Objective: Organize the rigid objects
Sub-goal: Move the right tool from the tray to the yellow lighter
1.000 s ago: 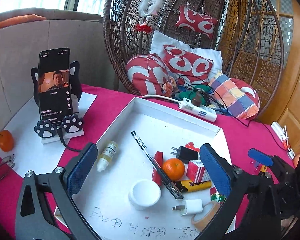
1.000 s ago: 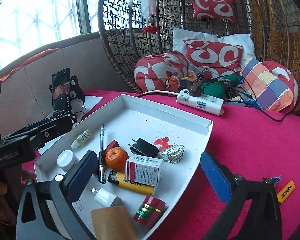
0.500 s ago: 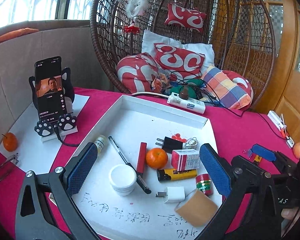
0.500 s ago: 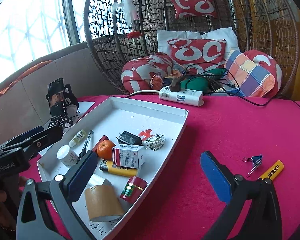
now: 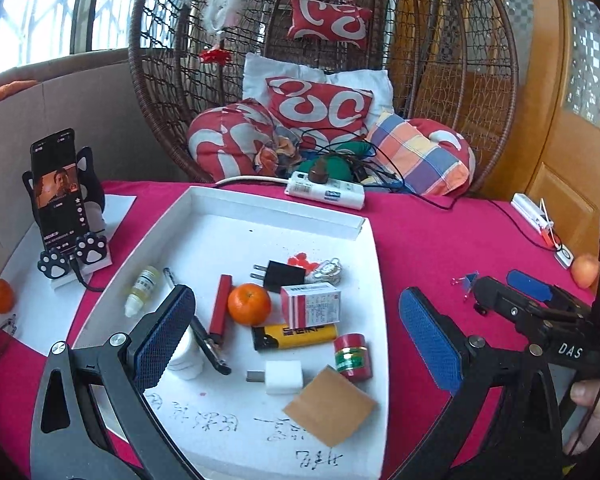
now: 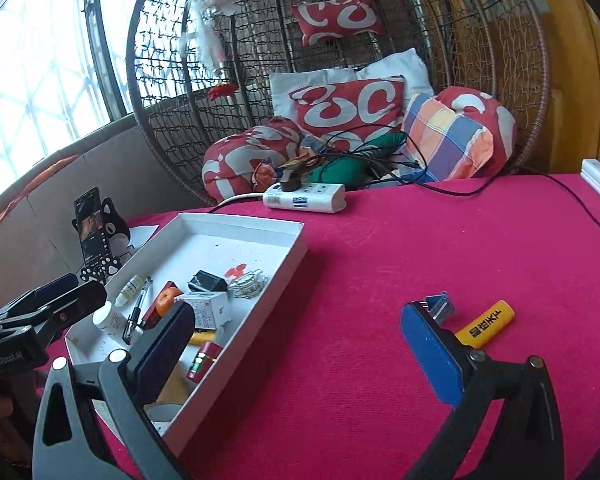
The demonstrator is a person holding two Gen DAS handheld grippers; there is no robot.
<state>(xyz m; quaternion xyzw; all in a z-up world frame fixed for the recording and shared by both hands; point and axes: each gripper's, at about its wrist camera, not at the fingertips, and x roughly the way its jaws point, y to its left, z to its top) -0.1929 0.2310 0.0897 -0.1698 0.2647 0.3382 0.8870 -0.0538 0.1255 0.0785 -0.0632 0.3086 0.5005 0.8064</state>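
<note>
The pink tablecloth [image 6: 380, 300] spreads under everything I see, and on it sits the white tray [image 5: 364, 228], its far wall toward the wicker hanging chair [image 5: 480, 80]. A white power strip [image 5: 326, 193] lies just beyond that wall. My left gripper [image 5: 296, 340] hangs over the near half of the tray with its blue pads spread wide and nothing between them. My right gripper [image 6: 296, 340] is likewise spread wide and empty, over bare cloth to the right of the tray. Inside the tray, from my left camera, a brown tape roll [image 5: 330, 404] lies nearest, then a medicine box [image 5: 311, 305] touching a yellow lighter [image 5: 296, 336], with a tangerine [image 5: 249, 304] just beside the box, a black charger [image 5: 281, 276] behind it, a white charger [image 5: 280, 377] and a small red jar [image 5: 351, 356] near the tape. Outside the tray, by my right pad, a second yellow lighter [image 6: 486, 323] lies on the cloth beside a blue binder clip [image 6: 440, 307].
</note>
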